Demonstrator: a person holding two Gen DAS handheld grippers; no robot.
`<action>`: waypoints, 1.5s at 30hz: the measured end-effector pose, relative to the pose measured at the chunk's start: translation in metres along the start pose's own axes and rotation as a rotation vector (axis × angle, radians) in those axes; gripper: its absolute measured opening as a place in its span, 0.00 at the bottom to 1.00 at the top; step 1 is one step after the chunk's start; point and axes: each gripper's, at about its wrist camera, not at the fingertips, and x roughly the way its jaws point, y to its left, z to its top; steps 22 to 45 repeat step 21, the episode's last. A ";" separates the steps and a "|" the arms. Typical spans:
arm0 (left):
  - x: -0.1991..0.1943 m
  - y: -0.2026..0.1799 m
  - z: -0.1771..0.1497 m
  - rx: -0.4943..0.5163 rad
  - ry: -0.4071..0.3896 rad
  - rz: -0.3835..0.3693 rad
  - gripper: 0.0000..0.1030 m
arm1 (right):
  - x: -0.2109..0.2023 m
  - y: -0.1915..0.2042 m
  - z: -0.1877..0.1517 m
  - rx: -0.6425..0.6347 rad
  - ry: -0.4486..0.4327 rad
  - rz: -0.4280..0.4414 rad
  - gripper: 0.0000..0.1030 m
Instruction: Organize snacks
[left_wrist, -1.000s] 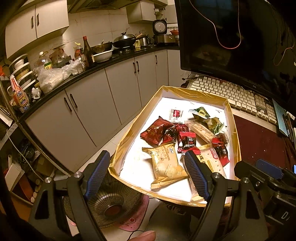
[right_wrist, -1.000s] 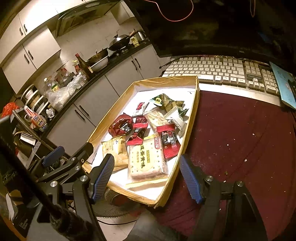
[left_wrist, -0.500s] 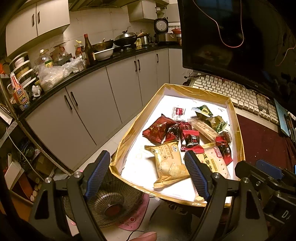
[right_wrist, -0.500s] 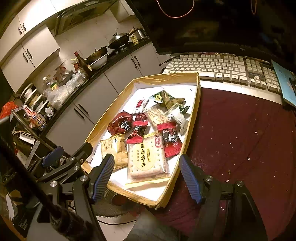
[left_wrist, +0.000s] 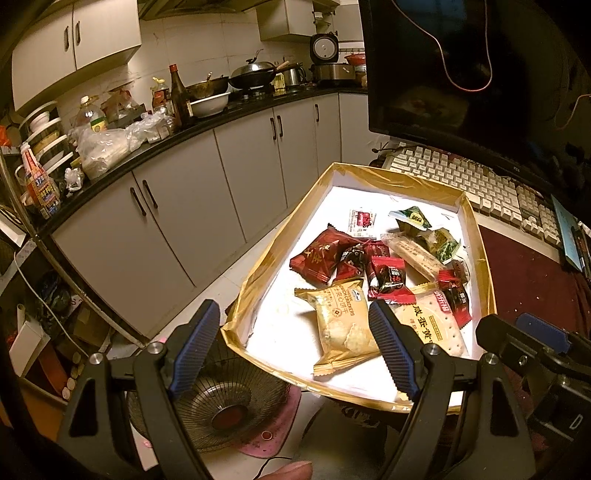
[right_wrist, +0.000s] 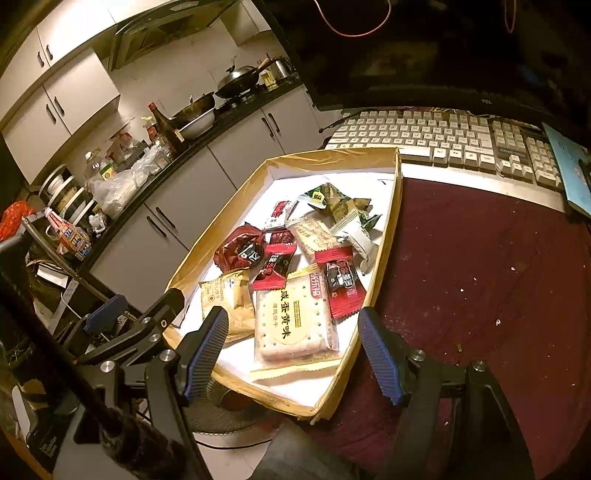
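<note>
Dim warm light, glare off the box floor (left_wrist: 280, 325), fisheye-warped dark edges.

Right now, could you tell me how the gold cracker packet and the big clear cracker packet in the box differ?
The gold packet is opaque and smaller; the clear packet shows its pale crackers and is larger. The gold one lies nearer the box's kitchen-side wall, the clear one nearer the desk side. The clear one has red packets overlapping its far end. Both lie flat, side by side.
</note>
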 end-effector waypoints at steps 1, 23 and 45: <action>0.000 0.000 0.000 0.002 0.000 0.000 0.81 | 0.000 0.000 0.000 0.000 0.000 0.000 0.71; -0.003 0.004 0.005 -0.003 -0.027 -0.017 0.81 | -0.005 0.004 0.004 -0.021 -0.034 -0.019 0.71; -0.003 0.004 0.005 -0.003 -0.027 -0.017 0.81 | -0.005 0.004 0.004 -0.021 -0.034 -0.019 0.71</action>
